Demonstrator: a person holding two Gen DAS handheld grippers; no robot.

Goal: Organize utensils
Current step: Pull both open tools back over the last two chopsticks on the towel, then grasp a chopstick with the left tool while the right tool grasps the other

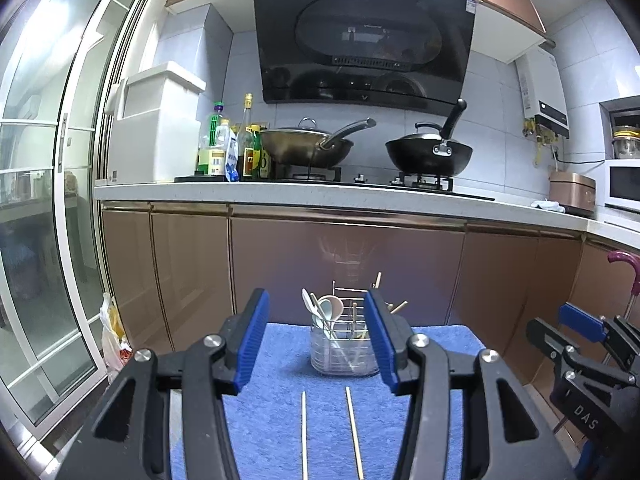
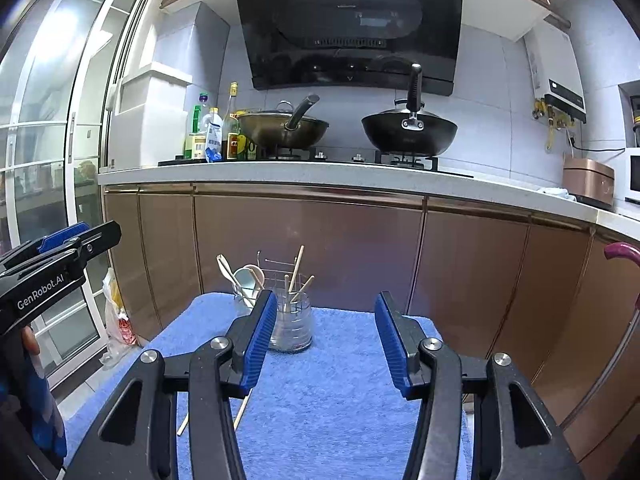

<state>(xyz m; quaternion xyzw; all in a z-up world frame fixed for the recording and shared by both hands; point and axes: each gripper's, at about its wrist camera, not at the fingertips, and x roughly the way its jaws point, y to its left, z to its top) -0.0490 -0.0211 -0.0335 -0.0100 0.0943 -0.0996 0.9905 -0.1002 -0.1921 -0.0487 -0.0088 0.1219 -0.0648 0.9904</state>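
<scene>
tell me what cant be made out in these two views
- Two loose wooden chopsticks on the blue towel: near ends cut off by the left wrist view's bottom edge; mostly hidden behind the right gripper in its own view.
- Clear ribbed utensil holder: partly hidden by the left gripper.
- Bottle labels: too small.

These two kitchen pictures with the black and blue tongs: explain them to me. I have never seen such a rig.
There is no robot here. A person holds one two-finger claw in each hand, and each claw carries a wide-angle camera looking forward along its fingers.

One picture is from the left claw, the other from the right claw. Each also shows the other claw at its edge.

Both claws are open and hold nothing.

Below them lies a blue towel. On it stands a clear holder with spoons and some chopsticks in it. Two loose chopsticks lie on the towel nearer the cameras.

Behind is a counter with two woks on a stove.
</scene>
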